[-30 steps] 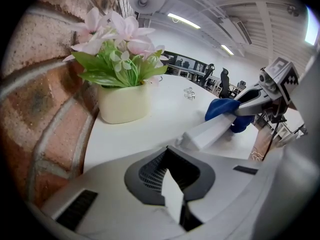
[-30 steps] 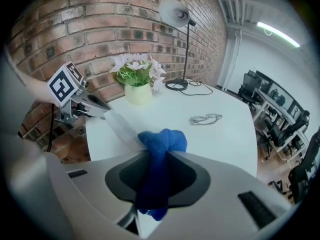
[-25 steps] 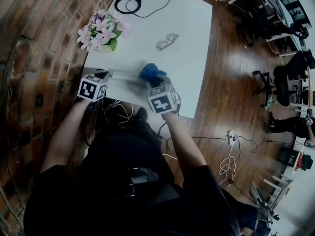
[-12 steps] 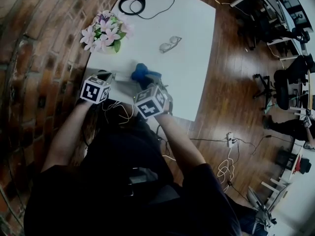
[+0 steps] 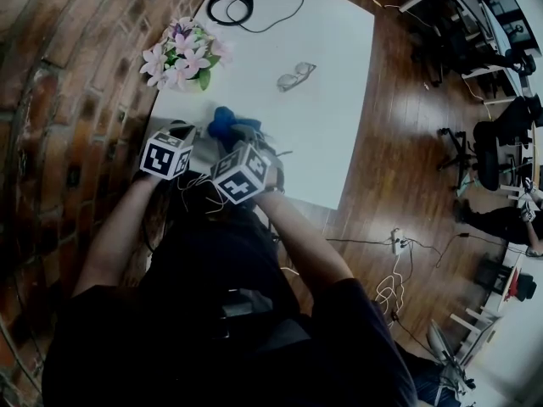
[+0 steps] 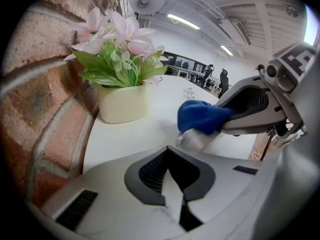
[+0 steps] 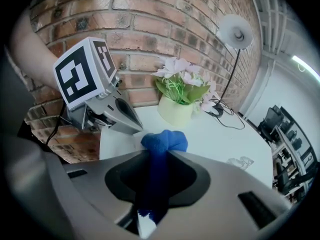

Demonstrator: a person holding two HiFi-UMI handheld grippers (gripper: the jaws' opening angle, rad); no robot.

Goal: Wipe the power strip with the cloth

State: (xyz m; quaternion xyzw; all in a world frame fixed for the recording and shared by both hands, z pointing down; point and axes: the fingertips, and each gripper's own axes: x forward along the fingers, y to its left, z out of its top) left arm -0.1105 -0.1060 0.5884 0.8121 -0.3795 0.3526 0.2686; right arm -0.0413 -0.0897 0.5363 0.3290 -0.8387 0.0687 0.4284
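Note:
A white power strip [image 6: 197, 138] lies on the white table [image 5: 322, 134] near its front left corner. My left gripper [image 5: 181, 134] is shut on the strip's near end, and the white body shows between its jaws [image 6: 171, 186]. A blue cloth [image 5: 223, 121] is bunched in my right gripper [image 5: 236, 141], which is shut on it. In the left gripper view the cloth [image 6: 202, 116] rests on the strip just beyond my left jaws. In the right gripper view the cloth [image 7: 162, 141] fills the right gripper's [image 7: 155, 156] jaws, close to the left gripper [image 7: 117, 115].
A pot of pink flowers [image 5: 180, 53] stands by the brick wall [image 5: 68, 75]. A pair of glasses [image 5: 294, 75] lies mid-table, and a black lamp base with cable [image 5: 233, 7] sits at the far end. Cables hang under the table's near edge [image 5: 204, 195].
My right gripper has slid left along the strip with the cloth, rolling as it went, and now sits close beside the left gripper. The left gripper has kept still.

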